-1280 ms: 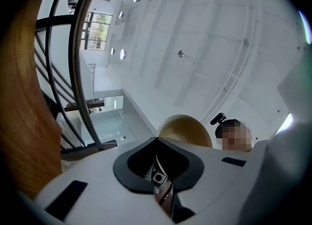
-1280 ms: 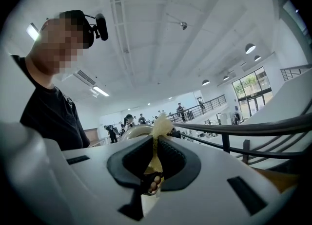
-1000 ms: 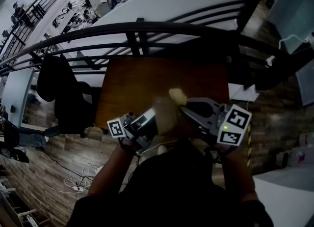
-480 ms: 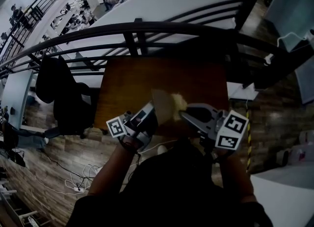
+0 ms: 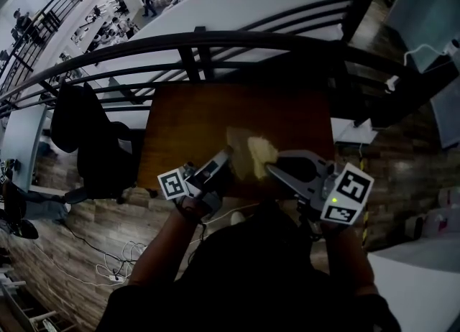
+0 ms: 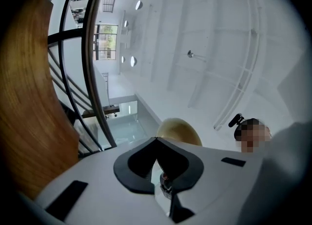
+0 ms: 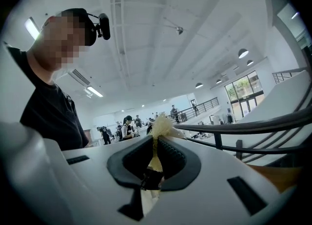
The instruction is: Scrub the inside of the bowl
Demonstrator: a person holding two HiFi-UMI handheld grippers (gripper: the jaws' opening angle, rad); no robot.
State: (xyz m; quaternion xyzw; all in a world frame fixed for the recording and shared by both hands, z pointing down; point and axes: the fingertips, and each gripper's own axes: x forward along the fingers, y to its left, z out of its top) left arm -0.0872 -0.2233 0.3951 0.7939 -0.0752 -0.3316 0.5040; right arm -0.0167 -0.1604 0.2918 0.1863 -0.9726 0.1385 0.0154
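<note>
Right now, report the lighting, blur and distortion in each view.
Head view: dim, black corners, railing bowed by the lens, bowl and cloth soft. Left gripper view: bright white ceiling, railing curved too. Right gripper view: evenly lit, cloth in the right tongs sharp, corners black.

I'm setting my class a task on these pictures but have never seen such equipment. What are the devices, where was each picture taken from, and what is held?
There is no robot: a person holds a two-jaw gripper in each hand. The head view looks down from a camera on the person's head. Each gripper view comes from a camera on that gripper, looking along its jaws. The left gripper is shut on a tan bowl. The right gripper is shut on a pale yellow scrubber. Both are over a brown wooden table.
</note>
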